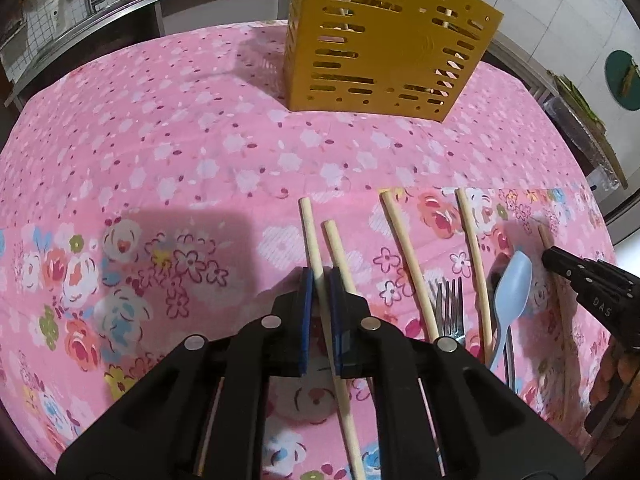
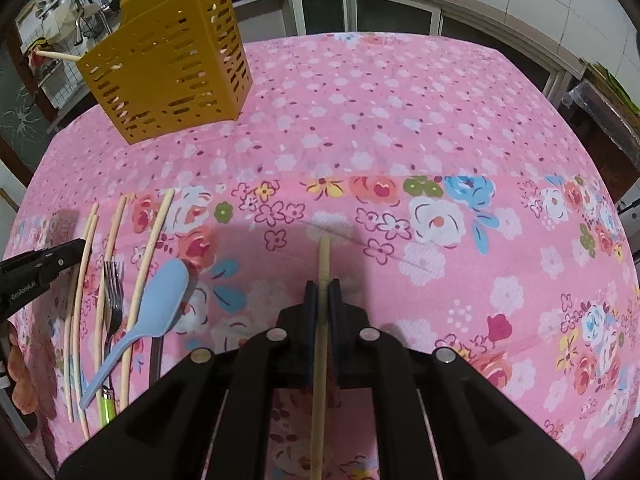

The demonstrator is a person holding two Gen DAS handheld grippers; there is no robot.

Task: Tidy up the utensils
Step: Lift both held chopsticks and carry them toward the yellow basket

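Observation:
A yellow slotted utensil holder (image 1: 384,48) (image 2: 168,64) stands at the far side of the table, and chopsticks poke out of its top. My left gripper (image 1: 320,280) (image 2: 80,246) is shut on a pale wooden chopstick (image 1: 310,232) that runs between its blue pads. A second chopstick (image 1: 338,248) lies close beside it. My right gripper (image 2: 322,284) (image 1: 550,256) is shut on another chopstick (image 2: 324,256), whose tip sticks out ahead of the pads. Between the grippers lie a light blue spoon (image 1: 512,292) (image 2: 160,300), a metal fork (image 1: 450,304) (image 2: 114,296) and loose chopsticks (image 1: 408,260) (image 2: 148,248).
A pink floral cloth (image 1: 160,140) (image 2: 400,120) covers the whole table. A green handle (image 2: 106,404) shows under the spoon near the table's front edge. Kitchen counters and cabinets (image 2: 360,4) surround the table on the far side.

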